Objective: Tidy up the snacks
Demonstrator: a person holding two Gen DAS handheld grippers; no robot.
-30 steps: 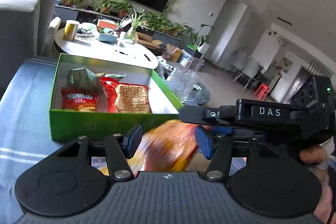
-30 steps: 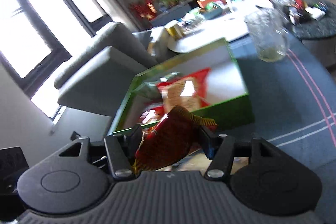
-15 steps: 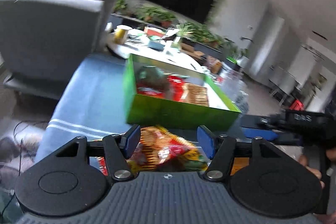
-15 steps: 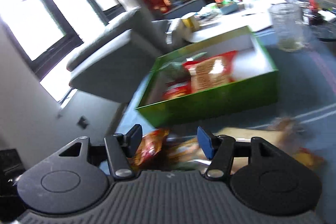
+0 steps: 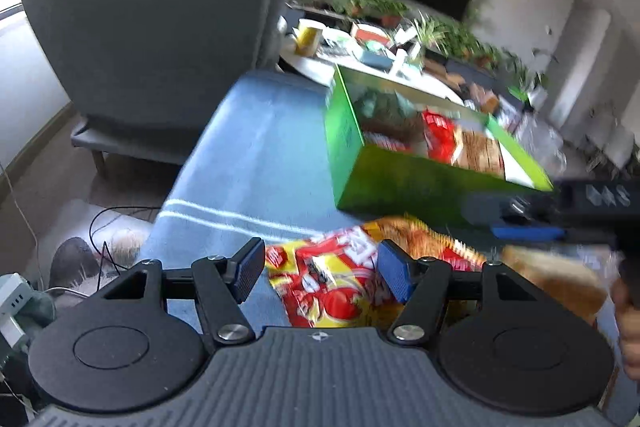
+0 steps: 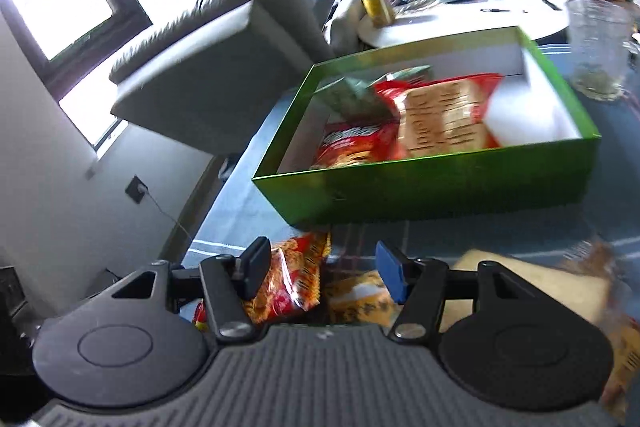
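A green box [image 5: 400, 187] [image 6: 440, 187] stands on the blue cloth and holds a red bag [image 6: 356, 143], a tan biscuit bag [image 6: 444, 123] and a green bag [image 6: 356, 95]. In front of it lies a pile of loose snacks. My left gripper [image 5: 320, 275] hangs open over a red and yellow bag [image 5: 332, 287], its pads clear of it. My right gripper [image 6: 322, 271] is open above an orange-red bag [image 6: 288, 283] and a yellow packet [image 6: 360, 295]. A wrapped bread slice [image 6: 520, 287] [image 5: 560, 283] lies to the right. In the left wrist view the right gripper is a dark blur at the right edge.
A grey armchair [image 5: 160, 39] [image 6: 216, 67] stands left of the table. Behind the box are a white round table [image 6: 460, 19] with a gold can [image 6: 378, 5] and clutter, and a glass jar [image 6: 596, 43]. Cables lie on the floor [image 5: 100, 227] at the left.
Both grippers have dropped back from the box toward the loose pile. The red bag seen between the right fingers a second ago now lies on the cloth. The left view has swung left.
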